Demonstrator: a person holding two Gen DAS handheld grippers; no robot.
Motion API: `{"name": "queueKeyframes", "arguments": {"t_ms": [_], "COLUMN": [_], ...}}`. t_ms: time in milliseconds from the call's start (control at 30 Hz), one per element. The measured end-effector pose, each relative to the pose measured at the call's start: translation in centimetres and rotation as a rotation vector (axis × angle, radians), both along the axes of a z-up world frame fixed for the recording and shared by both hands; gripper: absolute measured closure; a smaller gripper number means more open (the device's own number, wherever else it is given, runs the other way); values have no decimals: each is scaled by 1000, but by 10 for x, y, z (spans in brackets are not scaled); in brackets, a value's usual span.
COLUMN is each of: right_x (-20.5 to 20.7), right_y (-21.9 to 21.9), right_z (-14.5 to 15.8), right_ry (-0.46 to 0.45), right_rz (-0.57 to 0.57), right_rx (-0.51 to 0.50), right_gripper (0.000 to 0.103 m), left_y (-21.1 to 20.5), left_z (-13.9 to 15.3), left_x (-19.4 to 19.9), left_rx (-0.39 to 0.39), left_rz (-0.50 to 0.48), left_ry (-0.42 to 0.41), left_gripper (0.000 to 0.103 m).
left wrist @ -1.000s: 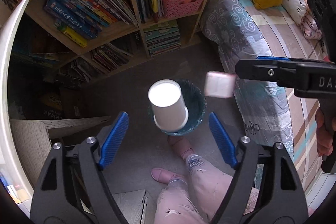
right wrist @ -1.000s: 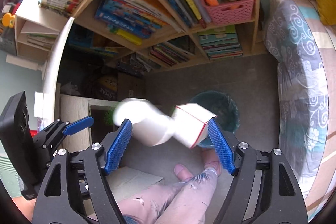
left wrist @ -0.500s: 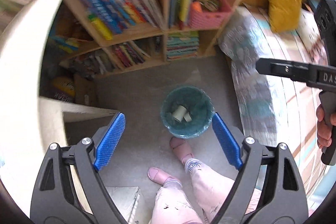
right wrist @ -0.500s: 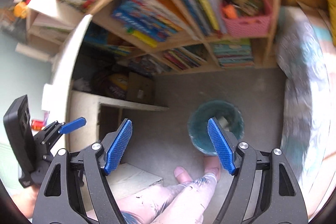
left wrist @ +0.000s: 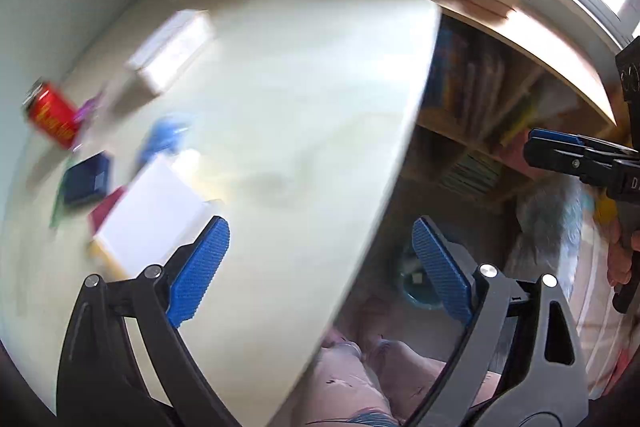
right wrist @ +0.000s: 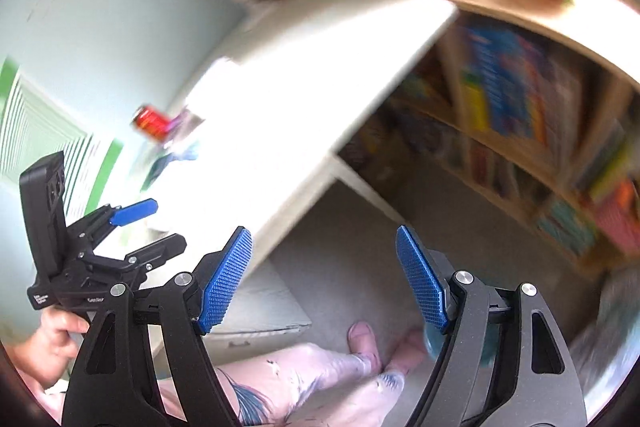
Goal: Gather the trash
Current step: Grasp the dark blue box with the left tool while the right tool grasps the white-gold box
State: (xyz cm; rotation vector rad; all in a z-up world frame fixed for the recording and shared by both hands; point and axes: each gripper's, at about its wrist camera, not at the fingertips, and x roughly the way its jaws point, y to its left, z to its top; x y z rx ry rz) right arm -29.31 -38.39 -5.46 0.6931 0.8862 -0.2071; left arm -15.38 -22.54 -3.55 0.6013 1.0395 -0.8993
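My left gripper [left wrist: 320,263] is open and empty, over the edge of the white table [left wrist: 304,99]. On the table at the left a red can [left wrist: 52,117] lies on its side. The teal trash bin [left wrist: 416,283] stands on the floor below, partly hidden behind my right finger. My right gripper [right wrist: 324,279] is open and empty, above the floor beside the table [right wrist: 304,99]. The red can also shows in the right wrist view [right wrist: 152,123], blurred. The bin [right wrist: 434,341] peeks out behind my right finger there.
On the table lie a white pad [left wrist: 154,211], a dark blue box [left wrist: 86,179], a blue scrap [left wrist: 164,137] and a white box [left wrist: 172,51]. A bookshelf [right wrist: 520,115] runs along the right. The person's legs and feet [right wrist: 360,343] are below.
The white cup and the small carton fell into the bin. Both grippers then swung up and to the left, from the bin toward the table top. The view is blurred from motion.
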Motion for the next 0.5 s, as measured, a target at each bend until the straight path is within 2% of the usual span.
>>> {"name": "queueKeyframes", "arguments": {"t_ms": [300,433,500], "right_x": [132,173,191], "right_y": [50,70,75], "right_z": [29,38,39], "right_ry": [-31,-36,-36], "right_rz": [261,315,332], "right_rx": [-61,-76,-89], "right_gripper": [25,24,18], "left_y": [100,128,136], "left_z": [12,15,17], "left_x": [91,118,129], "left_rx": [-33,-58,-71], "left_rz": [347,446,472], "left_ry": [-2,5,1], "left_gripper": [10,9,8]}}
